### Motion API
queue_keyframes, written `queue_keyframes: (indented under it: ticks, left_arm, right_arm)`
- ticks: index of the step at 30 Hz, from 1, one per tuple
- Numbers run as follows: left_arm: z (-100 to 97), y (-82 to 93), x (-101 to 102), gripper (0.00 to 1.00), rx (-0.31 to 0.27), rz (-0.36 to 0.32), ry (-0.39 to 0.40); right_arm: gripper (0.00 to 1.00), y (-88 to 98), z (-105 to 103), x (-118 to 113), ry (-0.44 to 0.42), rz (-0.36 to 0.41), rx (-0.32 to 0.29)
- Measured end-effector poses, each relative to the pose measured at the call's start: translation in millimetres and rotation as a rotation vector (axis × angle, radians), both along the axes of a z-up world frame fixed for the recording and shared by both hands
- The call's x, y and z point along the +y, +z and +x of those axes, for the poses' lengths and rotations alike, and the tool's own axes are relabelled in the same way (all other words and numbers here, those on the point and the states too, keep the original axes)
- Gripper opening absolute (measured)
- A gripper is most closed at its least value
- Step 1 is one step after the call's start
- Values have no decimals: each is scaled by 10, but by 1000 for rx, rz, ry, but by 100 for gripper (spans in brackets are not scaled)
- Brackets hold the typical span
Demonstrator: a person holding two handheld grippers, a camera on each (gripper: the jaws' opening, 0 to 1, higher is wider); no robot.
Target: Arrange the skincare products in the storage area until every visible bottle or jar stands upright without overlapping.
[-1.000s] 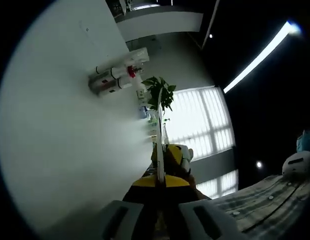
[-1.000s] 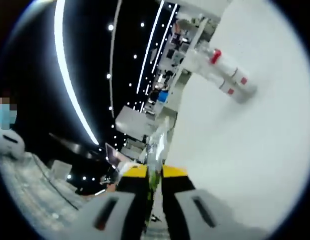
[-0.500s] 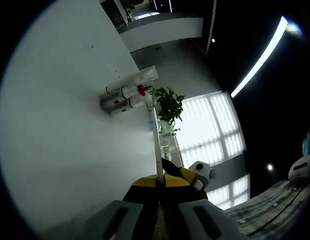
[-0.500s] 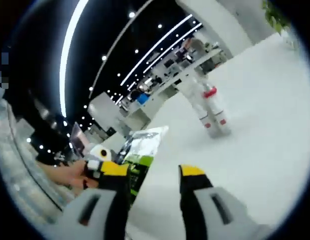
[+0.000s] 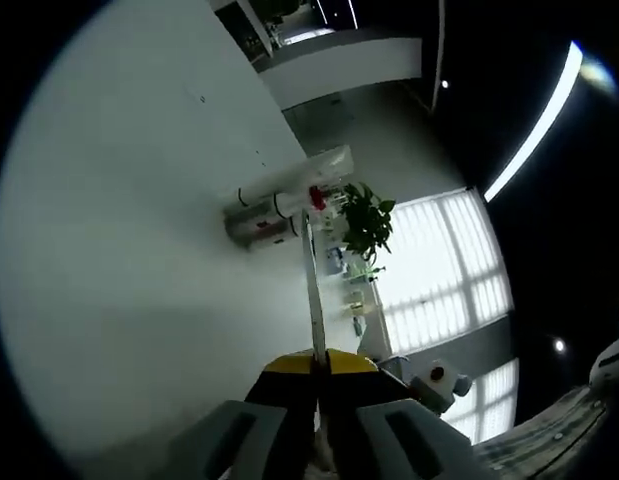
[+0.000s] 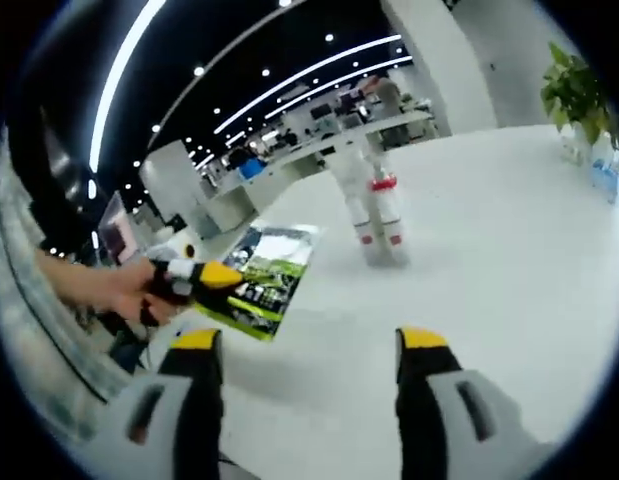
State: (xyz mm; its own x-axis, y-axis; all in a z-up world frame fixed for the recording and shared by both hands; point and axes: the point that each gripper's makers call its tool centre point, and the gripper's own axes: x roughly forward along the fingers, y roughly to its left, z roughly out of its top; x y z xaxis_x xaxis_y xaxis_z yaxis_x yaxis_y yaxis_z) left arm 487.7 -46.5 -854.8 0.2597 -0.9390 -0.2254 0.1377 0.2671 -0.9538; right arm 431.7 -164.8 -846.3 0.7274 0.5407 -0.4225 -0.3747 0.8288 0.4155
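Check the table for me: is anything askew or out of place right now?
Yes. The green-printed sachet isn't on the white table; the left claw holds it in the air by its edge. The right claw is open and empty. The white bottles stand upright but bunched tightly together.

You are looking across the table [image 6: 509, 260] in the right gripper view: the bottles [image 6: 374, 205] are standing together on it, touching, ahead of your right gripper [image 6: 311, 352] and well apart from it. The packet [image 6: 264, 278] is hanging over the table to the left of the bottles, nearer to you, pinched at its left end by your left gripper [image 6: 204, 275]. A plant [image 6: 577, 95] is sitting at the table's far right. In the left gripper view the packet [image 5: 313, 290] is running edge-on out of the jaws toward the bottles [image 5: 274, 212], with the plant [image 5: 369, 222] beyond them.
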Motion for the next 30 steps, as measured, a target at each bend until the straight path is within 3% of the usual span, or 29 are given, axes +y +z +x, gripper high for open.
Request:
queue_keyframes:
  ticks: [5,18,30]
  left_arm:
    - [240,-90,19,1,15,15,55]
    - [709,-406,-10,1,17,122,89]
    - [1127,-499,-56,1,8,167,119]
  right_arm:
    - [74,22,-26,-132,-7,9,0]
    - [76,-81,-115,-569,-28,-26,30]
    - [78,-174,-95,-781,-54,-41,58]
